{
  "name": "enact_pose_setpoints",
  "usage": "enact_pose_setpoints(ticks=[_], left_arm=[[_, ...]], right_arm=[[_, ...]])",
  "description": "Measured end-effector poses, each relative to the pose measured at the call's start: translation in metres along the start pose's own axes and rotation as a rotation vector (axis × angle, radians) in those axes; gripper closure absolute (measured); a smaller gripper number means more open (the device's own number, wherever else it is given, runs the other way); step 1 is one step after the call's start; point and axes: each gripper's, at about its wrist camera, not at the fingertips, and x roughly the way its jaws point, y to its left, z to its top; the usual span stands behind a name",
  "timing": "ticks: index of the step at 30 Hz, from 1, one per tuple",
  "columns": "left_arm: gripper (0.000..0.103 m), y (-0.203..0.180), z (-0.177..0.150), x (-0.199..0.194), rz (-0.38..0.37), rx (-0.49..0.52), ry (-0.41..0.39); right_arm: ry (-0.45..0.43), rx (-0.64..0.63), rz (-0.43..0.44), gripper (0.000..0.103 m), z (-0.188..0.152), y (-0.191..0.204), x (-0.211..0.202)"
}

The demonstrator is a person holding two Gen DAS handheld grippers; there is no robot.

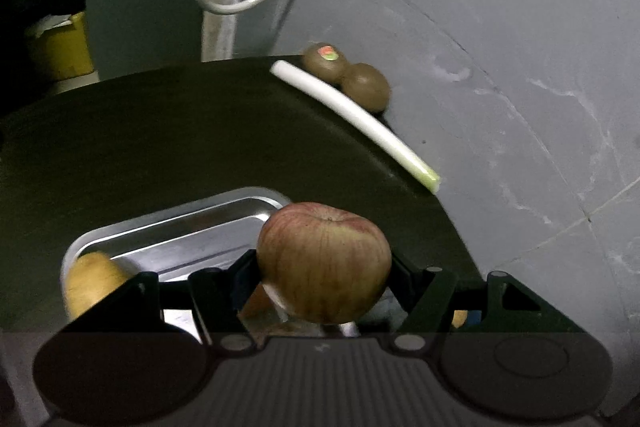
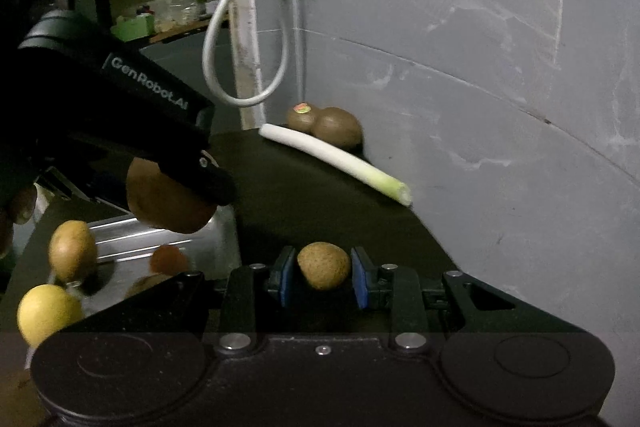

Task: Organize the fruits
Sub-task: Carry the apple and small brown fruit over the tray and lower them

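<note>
Red-streaked and yellowish, the apple (image 1: pixel 324 263) sat clamped between the jaws of the left hand-held gripper (image 1: pixel 324 291), raised above the near corner of a steel tray (image 1: pixel 168 239) that lay on the dark counter (image 1: pixel 160 139). The right hand-held gripper (image 2: pixel 324 277) was closed on a small speckled tan fruit (image 2: pixel 324 270), its blue pads (image 2: pixel 359 279) pressing either side. In the right wrist view, the left gripper's black body bore the apple over the tray, where a yellow-brown fruit (image 2: pixel 73 250) stood beside a small orange one (image 2: pixel 169 259); a pale yellow fruit (image 2: pixel 48 311) showed nearer the camera. At the counter's far edge two kiwis (image 1: pixel 346 77) lay touching each other against the grey wall (image 1: pixel 500 47), with a leek stalk (image 1: pixel 352 119) just beside them. A white cable (image 2: pixel 244 39) looped down the wall.
</note>
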Motion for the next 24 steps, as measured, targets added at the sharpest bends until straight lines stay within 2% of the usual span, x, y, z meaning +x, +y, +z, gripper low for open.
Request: enact_pose_setpoints(ticks=[14, 24], left_arm=[[0.032, 0.037, -0.033, -0.028, 0.034, -0.079, -0.014], [0.032, 0.047, -0.057, -0.036, 0.063, -0.104, -0.009]], right_arm=[[0.021, -0.073, 0.108, 0.071, -0.016, 0.037, -0.023], [0.081, -0.142, 0.178, 0.071, -0.027, 0.048, -0.024]])
